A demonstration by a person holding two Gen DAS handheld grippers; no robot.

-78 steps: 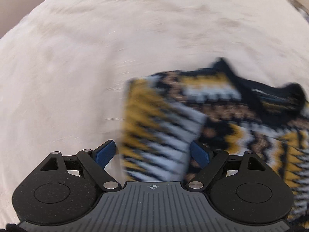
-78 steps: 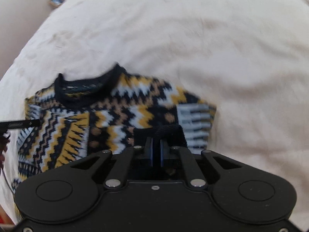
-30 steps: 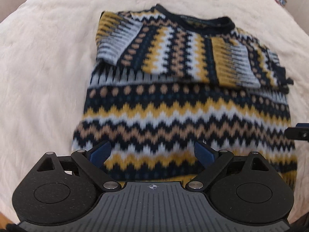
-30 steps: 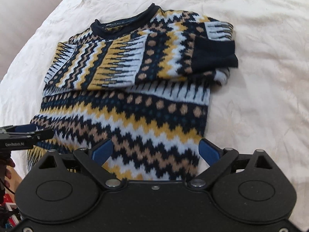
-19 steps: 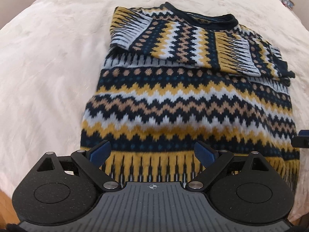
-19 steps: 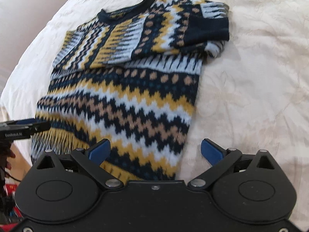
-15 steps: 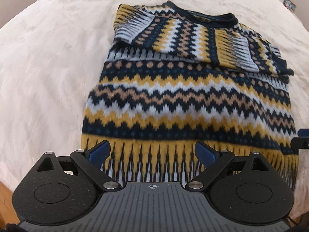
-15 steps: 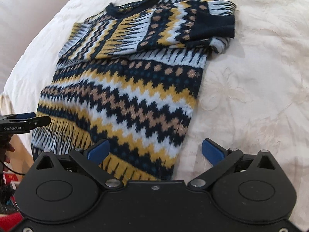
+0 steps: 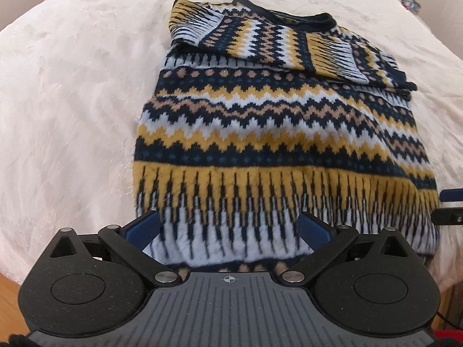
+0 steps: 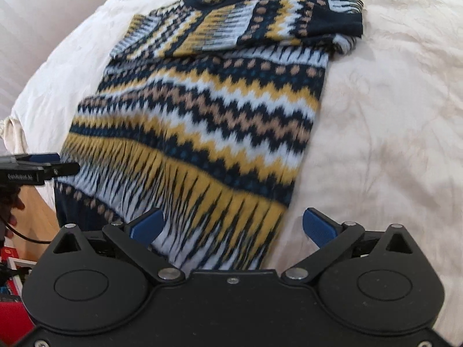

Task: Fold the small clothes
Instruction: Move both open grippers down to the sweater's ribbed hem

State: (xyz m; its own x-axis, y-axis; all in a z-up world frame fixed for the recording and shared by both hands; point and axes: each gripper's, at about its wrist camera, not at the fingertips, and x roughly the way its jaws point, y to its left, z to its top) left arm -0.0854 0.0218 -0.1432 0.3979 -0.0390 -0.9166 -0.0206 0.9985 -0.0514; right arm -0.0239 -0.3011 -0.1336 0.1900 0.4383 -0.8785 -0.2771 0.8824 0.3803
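A knitted sweater (image 9: pixel 277 133) in navy, yellow, tan and pale blue zigzag bands lies flat on a cream bedspread (image 9: pixel 72 92), neck away from me, both sleeves folded across the chest. It also shows in the right wrist view (image 10: pixel 202 115). My left gripper (image 9: pixel 228 228) is open and empty over the hem's left part. My right gripper (image 10: pixel 233 225) is open and empty over the hem's right corner. The hem hangs over the bed's near edge. The right gripper's fingers (image 9: pixel 451 205) show at the left view's right edge; the left gripper's fingers (image 10: pixel 37 167) show at the right view's left edge.
The bedspread (image 10: pixel 390 115) spreads wide on both sides of the sweater. A wooden floor (image 10: pixel 37 211) shows below the bed's near edge on the left, with red items (image 10: pixel 11 318) at the bottom left corner.
Both grippers have drawn back from the sleeves toward the hem. The right gripper, earlier shut on the dark cuff, let go and stands open. Over the last second both kept backing toward the bed's edge.
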